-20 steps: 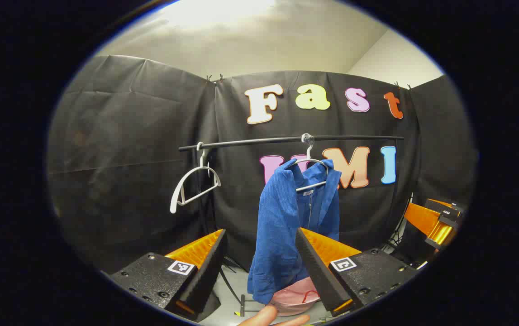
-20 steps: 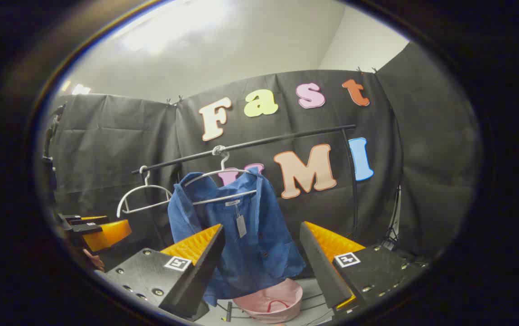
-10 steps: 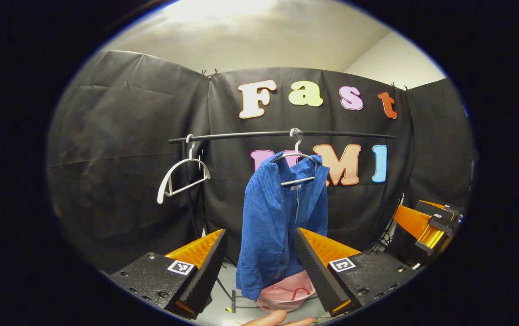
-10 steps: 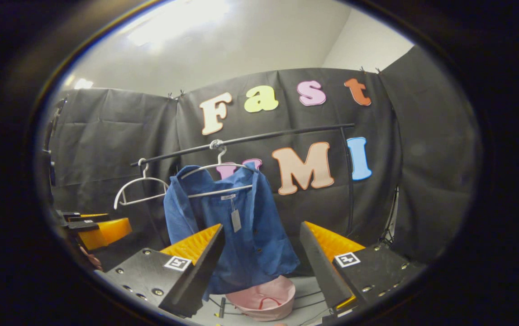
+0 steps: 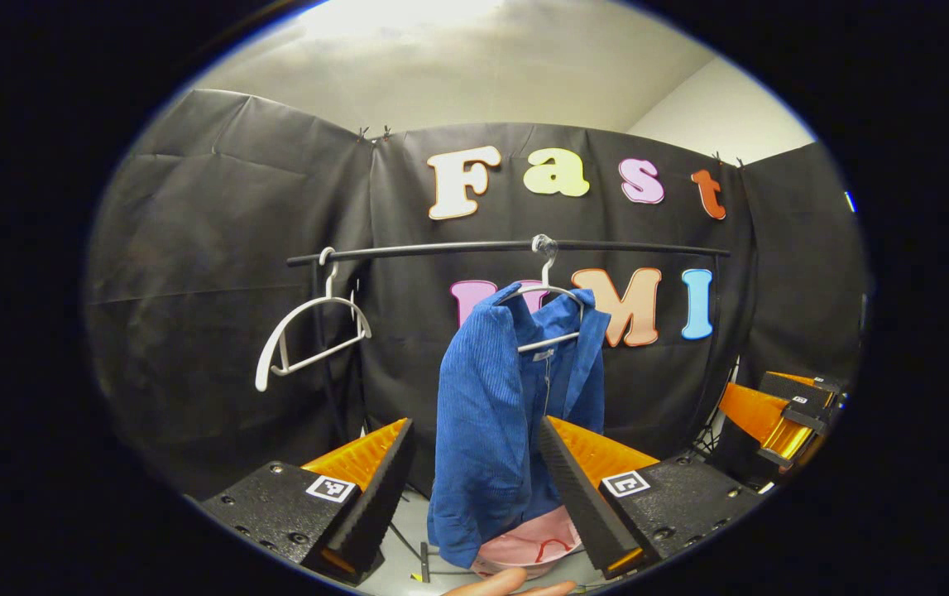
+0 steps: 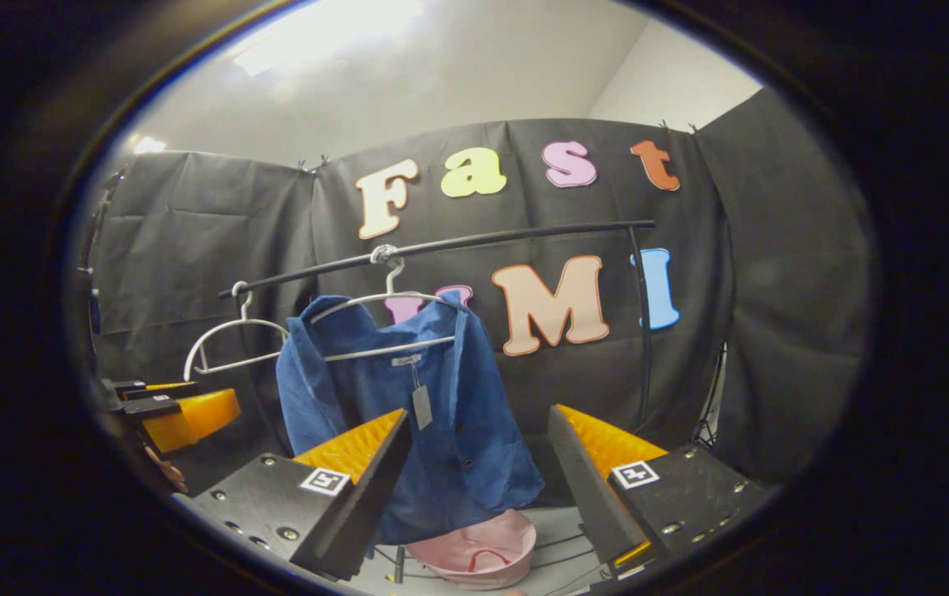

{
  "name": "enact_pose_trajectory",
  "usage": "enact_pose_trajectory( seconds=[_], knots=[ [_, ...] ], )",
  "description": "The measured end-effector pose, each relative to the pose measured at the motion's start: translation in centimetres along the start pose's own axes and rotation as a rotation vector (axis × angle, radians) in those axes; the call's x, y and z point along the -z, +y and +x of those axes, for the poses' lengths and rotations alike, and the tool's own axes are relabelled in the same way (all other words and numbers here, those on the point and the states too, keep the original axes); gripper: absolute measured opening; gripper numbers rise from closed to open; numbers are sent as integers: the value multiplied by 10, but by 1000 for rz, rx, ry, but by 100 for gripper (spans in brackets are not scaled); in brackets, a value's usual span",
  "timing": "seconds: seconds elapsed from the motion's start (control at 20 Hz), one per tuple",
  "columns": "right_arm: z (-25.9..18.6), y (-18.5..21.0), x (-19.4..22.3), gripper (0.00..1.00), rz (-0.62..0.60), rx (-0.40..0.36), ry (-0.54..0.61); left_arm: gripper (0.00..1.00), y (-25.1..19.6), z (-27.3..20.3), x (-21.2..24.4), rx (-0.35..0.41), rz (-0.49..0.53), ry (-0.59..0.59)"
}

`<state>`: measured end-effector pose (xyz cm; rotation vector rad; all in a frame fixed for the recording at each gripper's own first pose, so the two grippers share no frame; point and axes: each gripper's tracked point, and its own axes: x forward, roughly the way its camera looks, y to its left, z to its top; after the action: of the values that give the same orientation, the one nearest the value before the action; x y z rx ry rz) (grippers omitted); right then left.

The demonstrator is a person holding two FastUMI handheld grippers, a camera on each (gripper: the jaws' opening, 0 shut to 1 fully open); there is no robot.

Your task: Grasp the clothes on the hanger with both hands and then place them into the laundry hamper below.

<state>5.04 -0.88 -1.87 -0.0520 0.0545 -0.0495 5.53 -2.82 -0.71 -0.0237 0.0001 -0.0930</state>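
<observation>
both grippers coming in on the blue shirt, nothing held yet

since the earlier pictures the blue shirt [image 5: 507, 414] looks a little bigger and closer to the middle in the left gripper view, and in the right gripper view it sits more toward 9 o'clock; you seem to be closing in slowly. the left gripper [image 5: 474, 463] is spread wide and holds nothing, and the right gripper [image 6: 478, 455] is also spread and empty.

the shirt hangs on a white hanger [image 6: 383, 319] from the black rail [image 6: 441, 247], with the pink hamper [image 6: 474, 550] on the floor right below its hem. an empty hanger [image 5: 309, 343] hangs on the same rail at about 9 o'clock of the shirt.

for this step, i think you should bring each gripper to one shoulder of the shirt, close on the cloth only and not on the hanger wire, then lift the cloth up over the hanger ends. if you pull straight down, the hanger may swing or come off the rail.

the floor [image 6: 557, 530] is pale, with the thin feet of the rack near the hamper. the ceiling above the cloth wall is light.
</observation>
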Motion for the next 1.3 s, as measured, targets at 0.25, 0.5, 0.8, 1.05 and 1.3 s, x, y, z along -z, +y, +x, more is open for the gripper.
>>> enact_pose_trajectory(
  seconds=[0.25,0.5,0.8,1.05,1.3],
  knots=[
    [15,-6,-6,100,25,38,2,96,-10,26,1,44,-4,16],
    [31,-15,-6,99,24,78,-1,94,-16,43,-2,70,31,-1],
    [53,-28,-15,99,13,99,-16,96,-29,67,-5,106,29,-5],
    [73,-29,-16,99,17,109,-13,93,-43,94,-4,123,55,-7],
    [92,-39,-12,99,11,144,4,93,-56,126,-2,129,50,-4]
  ],
)
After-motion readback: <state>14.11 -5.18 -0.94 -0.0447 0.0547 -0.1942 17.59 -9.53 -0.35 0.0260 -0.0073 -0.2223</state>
